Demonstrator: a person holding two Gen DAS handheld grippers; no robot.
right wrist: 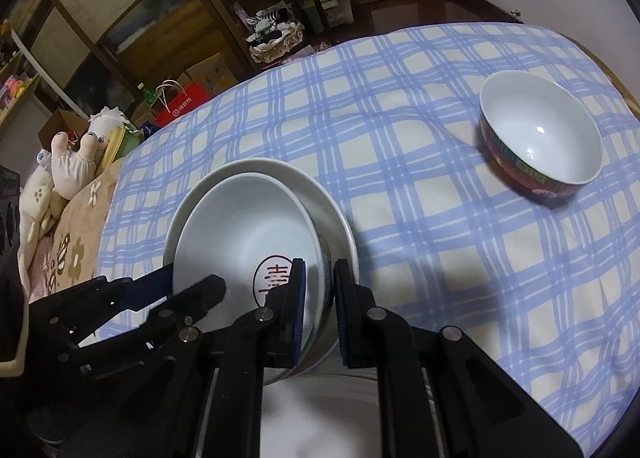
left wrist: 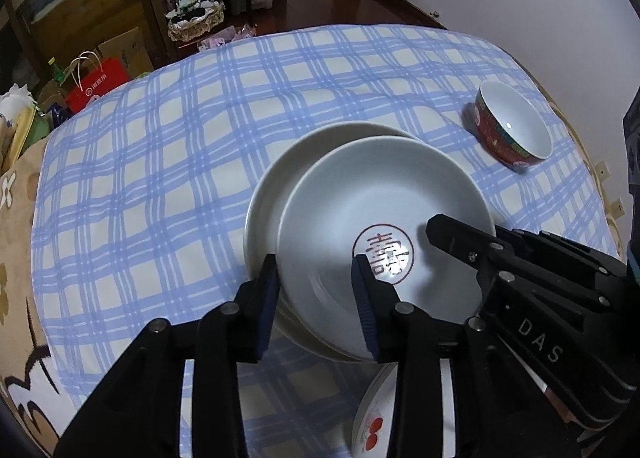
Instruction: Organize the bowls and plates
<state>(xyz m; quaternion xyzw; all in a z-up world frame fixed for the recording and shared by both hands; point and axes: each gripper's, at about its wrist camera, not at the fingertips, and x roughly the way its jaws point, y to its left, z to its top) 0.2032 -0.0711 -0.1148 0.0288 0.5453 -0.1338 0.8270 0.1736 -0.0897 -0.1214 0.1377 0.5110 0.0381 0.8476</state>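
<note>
Two grippers met at the stacked plates in the frame's centre: the right gripper clamped their rims, the left gripper straddled one rim, released.

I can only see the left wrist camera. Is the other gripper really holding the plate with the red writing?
Observer: Yes. The right gripper is shut on the marked plate at its rim, one pad inside. The other pad is outside the lower plate too.
Operator: Is there anything fun beside the cloth?
Observer: A pale soft toy lies past the left edge of the checked cloth.
</note>
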